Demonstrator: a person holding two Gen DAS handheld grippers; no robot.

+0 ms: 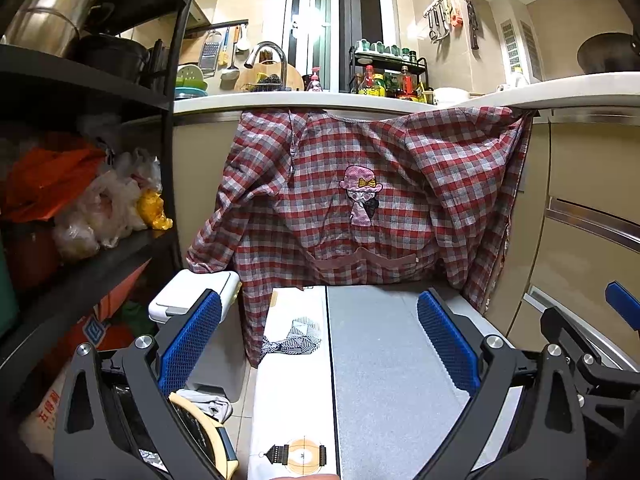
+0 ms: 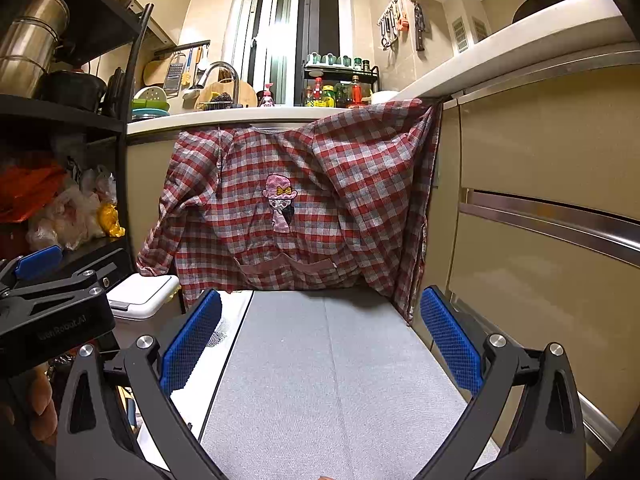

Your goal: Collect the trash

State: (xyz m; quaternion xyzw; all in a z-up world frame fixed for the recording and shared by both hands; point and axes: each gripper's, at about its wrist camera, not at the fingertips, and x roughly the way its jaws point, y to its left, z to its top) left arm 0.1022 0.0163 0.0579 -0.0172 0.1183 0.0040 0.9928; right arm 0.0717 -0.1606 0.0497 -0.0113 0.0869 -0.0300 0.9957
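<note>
A white trash bin (image 1: 192, 300) with its flat lid down is standing on the tiled floor, left of a grey mat (image 1: 384, 368) and just below a red plaid smock (image 1: 360, 200) that is hanging from the countertop (image 1: 320, 100); its contents are hidden. The left gripper (image 1: 318, 344) and the right gripper (image 2: 320, 344) are both hovering over the mat, jaws spread wide, holding nothing. Crumpled plastic bags (image 1: 108, 204) are sitting on a black shelf (image 1: 120, 248).

plaid smock (image 1: 360, 200) hanging from counter (image 1: 320, 100) | grey mat (image 2: 328, 380) below | faucet (image 1: 272, 56)
</note>
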